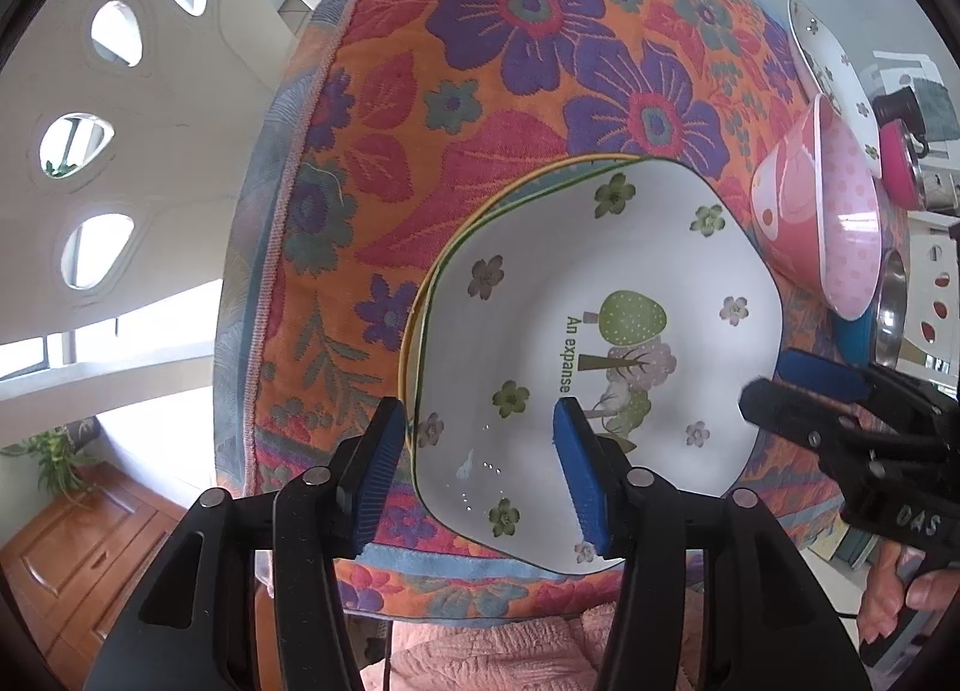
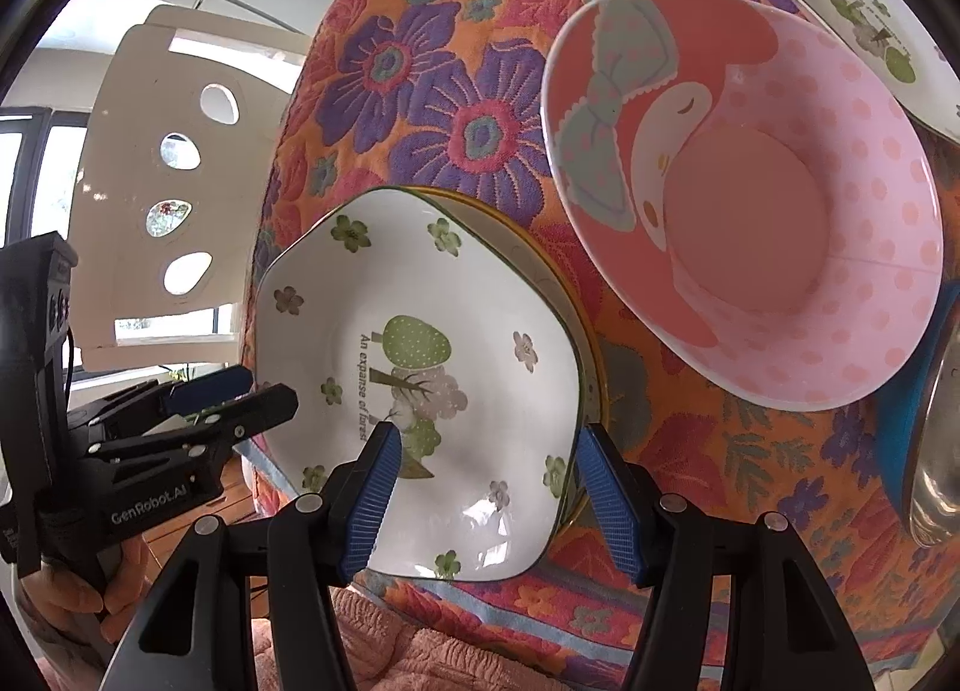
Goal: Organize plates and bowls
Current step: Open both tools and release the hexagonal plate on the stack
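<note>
A white five-sided plate [image 1: 600, 271] [image 2: 420, 283] with a green tree and flower print lies on the floral cloth, on top of another plate with a yellow rim [image 1: 414, 319] [image 2: 594, 355]. My left gripper [image 1: 477, 472] is open and straddles the plate's left rim, one pad [image 1: 576, 469] over the plate and the other off it, neither pressing. My right gripper [image 2: 489, 490] is open and straddles the opposite rim the same way. Each gripper also shows in the other's view: the right gripper [image 1: 774, 385], the left gripper [image 2: 267, 388].
A pink bowl [image 2: 750, 199] [image 1: 840, 223] with a bird print sits just beyond the plates. A second white tree plate [image 2: 852, 0] [image 1: 834, 72] lies further back, and a steel bowl [image 2: 936, 439] on a blue object [image 2: 900, 421] stands to the right. A white chair [image 2: 180, 181] stands past the table's left edge.
</note>
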A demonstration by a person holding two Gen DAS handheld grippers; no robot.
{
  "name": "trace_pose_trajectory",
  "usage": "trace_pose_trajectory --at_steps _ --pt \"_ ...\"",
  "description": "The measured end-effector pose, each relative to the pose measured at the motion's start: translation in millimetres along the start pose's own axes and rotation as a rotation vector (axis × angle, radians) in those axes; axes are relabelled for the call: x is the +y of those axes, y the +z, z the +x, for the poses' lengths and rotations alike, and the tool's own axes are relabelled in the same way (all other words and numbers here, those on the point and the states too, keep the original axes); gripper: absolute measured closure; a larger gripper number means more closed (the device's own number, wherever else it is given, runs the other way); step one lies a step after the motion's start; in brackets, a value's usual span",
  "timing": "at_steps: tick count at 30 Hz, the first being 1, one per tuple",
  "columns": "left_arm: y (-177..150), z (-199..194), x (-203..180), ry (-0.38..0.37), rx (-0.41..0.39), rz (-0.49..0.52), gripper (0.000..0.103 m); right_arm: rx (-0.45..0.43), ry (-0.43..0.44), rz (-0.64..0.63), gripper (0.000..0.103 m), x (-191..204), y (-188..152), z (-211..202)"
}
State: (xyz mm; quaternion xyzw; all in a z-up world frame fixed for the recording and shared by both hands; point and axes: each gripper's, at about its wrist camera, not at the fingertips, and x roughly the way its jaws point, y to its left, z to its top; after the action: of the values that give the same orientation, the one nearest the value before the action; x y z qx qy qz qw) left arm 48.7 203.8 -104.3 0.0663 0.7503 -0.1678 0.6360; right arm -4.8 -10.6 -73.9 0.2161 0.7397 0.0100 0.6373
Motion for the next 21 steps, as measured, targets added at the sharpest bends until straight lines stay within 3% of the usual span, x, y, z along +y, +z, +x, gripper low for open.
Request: trace_pose_trajectory --at_steps 15,21 --pt "28.9 -28.4 2.9 -0.023 -0.023 -0.102 0.046 -0.047 0.002 -0.13 0.043 15.6 10.2 -54.3" --pt "54.4 -40.6 -21.2 -0.027 -0.044 -0.108 0.045 -0.069 -0.015 -0.164 0.043 2.0 28.4 -84.2"
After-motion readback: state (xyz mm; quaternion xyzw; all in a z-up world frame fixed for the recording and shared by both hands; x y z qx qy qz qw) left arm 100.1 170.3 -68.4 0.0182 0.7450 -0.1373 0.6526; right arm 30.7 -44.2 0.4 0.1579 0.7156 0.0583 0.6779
